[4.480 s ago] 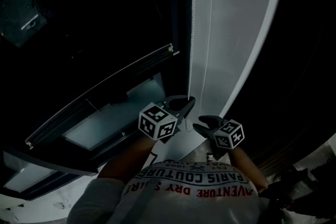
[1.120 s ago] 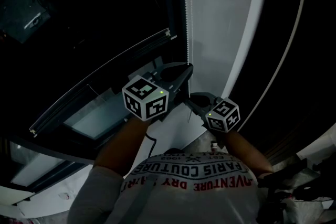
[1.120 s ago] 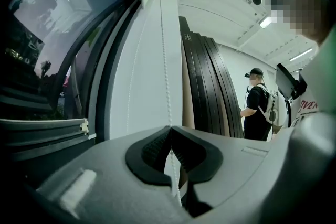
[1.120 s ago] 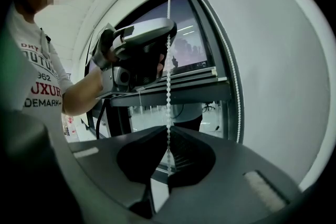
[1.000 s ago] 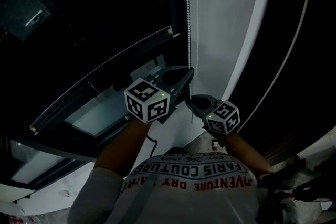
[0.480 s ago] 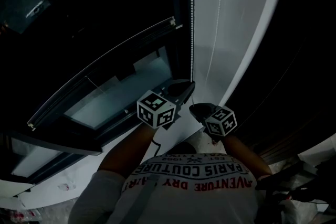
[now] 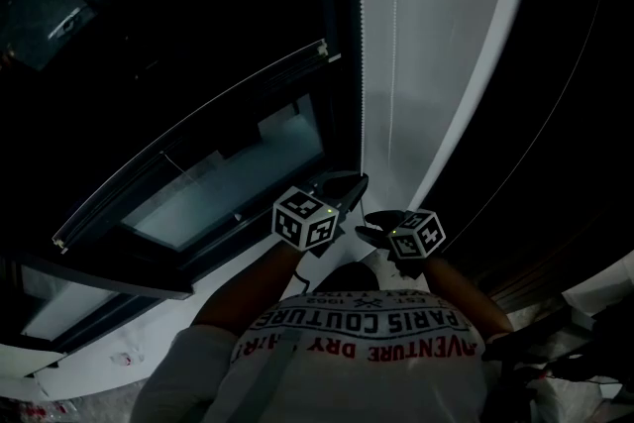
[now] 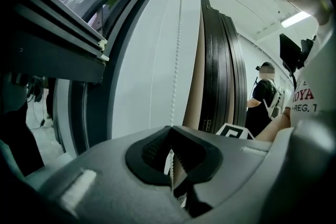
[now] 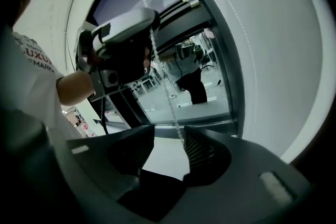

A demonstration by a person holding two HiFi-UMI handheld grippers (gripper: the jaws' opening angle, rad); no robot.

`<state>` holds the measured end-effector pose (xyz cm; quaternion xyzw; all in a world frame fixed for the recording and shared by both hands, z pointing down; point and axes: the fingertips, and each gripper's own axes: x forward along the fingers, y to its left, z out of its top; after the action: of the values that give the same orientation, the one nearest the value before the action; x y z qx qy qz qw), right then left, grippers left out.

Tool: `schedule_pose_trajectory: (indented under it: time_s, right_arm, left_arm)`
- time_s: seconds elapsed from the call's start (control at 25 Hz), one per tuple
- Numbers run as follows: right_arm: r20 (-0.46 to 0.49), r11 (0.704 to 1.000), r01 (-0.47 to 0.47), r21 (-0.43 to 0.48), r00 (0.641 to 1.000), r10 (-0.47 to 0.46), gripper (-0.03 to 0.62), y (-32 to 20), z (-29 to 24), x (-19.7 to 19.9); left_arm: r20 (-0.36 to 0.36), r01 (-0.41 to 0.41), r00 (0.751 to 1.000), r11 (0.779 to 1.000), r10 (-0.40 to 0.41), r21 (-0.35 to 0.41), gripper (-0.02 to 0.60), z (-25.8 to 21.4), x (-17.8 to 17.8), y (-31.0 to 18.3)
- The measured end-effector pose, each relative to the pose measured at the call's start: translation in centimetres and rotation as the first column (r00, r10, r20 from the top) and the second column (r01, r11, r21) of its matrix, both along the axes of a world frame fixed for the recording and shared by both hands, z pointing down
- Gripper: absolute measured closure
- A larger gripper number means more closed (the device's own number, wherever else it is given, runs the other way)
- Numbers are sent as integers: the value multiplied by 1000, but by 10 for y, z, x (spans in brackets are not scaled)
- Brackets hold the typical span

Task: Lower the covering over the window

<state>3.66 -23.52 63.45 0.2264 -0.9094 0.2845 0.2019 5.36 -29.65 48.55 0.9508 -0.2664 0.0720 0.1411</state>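
Left gripper (image 7: 347, 183) is clenched on the bead chain (image 7: 358, 35) at the window frame's right edge. Right gripper (image 7: 370, 231) has just sprung its jaws open, chain unpinched between them. The blind's bottom rail (image 7: 198, 142) hangs partway down, bare glass (image 7: 238, 188) below.

The bead chain (image 7: 359, 35) runs off the head view's top edge; lower down it vanishes between the closed jaws of the left hand-held gripper (image 8: 171, 139). The person's shirt (image 7: 362, 352) is cut off at the bottom.
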Motion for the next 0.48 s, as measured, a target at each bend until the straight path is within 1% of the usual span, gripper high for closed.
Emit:
schedule_pose_trajectory:
  time_s: [0.12,0.24,0.32,0.4,0.48]
  right_arm:
    - [13,995,-33,99,999,32,402,-19,-43,14]
    - [76,970,-82,230,995,66,402,-39,-112,23]
    - [107,941,-77,329,993,44,402,-45,-163,22]
    - [122,901,-60,431,993,8,402,-50,-215,19]
    - [146,859,-64,508,989,-13,407,-55,-261,15]
  left_arm:
    - [2,-4,1000,1000,4,6,572,1,-3,-3]
    - [-2,1,1000,1000,-1,7,572,4,-8,-4]
    - [-2,-2,1000,1000,2,5,572,4,-9,-2]
    - [1,-8,1000,1000,8,7,572,3,-6,-1]
    - [5,-12,1000,1000,12,8,572,2,-4,0]
